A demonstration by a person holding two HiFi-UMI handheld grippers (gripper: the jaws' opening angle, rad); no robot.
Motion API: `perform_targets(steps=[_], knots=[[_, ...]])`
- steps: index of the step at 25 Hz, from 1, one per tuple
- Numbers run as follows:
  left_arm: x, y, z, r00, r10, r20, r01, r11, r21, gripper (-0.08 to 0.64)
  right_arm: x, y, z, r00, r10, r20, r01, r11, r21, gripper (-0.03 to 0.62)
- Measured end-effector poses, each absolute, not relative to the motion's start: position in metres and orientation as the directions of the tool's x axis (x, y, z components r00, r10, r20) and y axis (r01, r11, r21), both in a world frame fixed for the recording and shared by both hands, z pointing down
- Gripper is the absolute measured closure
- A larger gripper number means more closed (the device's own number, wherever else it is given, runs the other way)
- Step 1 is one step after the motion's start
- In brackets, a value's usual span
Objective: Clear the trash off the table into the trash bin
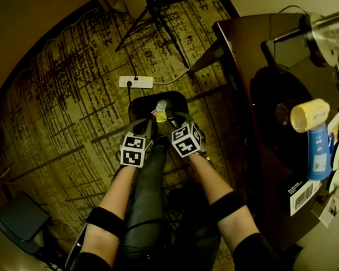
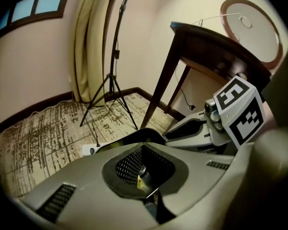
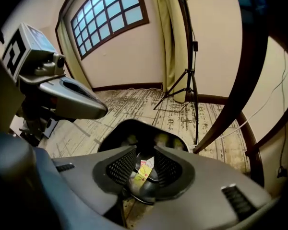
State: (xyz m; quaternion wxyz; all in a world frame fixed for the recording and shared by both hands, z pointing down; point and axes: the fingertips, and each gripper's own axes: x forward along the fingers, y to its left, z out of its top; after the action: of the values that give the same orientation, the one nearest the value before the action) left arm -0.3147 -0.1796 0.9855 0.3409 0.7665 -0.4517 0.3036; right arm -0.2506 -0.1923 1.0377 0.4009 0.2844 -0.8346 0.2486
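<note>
Left gripper: jaws together, pinching a scrap of the yellow-and-silver wrapper. Right gripper: jaws partly apart, with the same wrapper in the gap between the pads and not visibly clamped. In the head view both grippers sit side by side with the wrapper at their 12 o'clock, directly above the open black trash bin on the patterned carpet. A white power strip lies at the bin's 11 o'clock, a tripod stands farther out at 12, and the dark wooden table carrying a blue bottle is at 3 o'clock.
</note>
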Motion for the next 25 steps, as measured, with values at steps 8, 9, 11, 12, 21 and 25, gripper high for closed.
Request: perform_targets(steps=[8,9,11,12,21,25], knots=[[-0.295,-0.172,0.777,0.435,-0.561,0.705,-0.883,-0.42,0.21,0.557,-0.23,-0.193,0.785,-0.572,-0.465,0.676,-0.744,0.641,-0.189,0.592],[-0.287,-0.171,0.748,0.451,-0.565,0.691,-0.873,-0.44,0.209,0.557,-0.225,-0.194,0.755,-0.571,-0.493,0.656,-0.753,0.633,-0.179,0.592],[-0.273,-0.162,0.696,0.47,-0.574,0.671,-0.859,-0.471,0.199,0.557,-0.213,-0.187,0.699,-0.568,-0.536,0.625,-0.769,0.617,-0.169,0.592],[-0.266,-0.156,0.672,0.477,-0.58,0.66,-0.855,-0.482,0.195,0.557,-0.206,-0.182,0.674,-0.564,-0.555,0.611,-0.777,0.608,-0.166,0.592],[-0.21,-0.148,0.508,0.569,-0.626,0.533,-0.79,-0.596,0.144,0.557,-0.094,-0.167,0.493,-0.411,-0.777,0.477,-0.894,0.446,-0.044,0.591],[-0.164,-0.141,0.464,0.657,-0.569,0.495,-0.706,-0.694,0.14,0.557,0.003,-0.144,0.441,-0.227,-0.876,0.425,-0.966,0.257,0.013,0.591]])
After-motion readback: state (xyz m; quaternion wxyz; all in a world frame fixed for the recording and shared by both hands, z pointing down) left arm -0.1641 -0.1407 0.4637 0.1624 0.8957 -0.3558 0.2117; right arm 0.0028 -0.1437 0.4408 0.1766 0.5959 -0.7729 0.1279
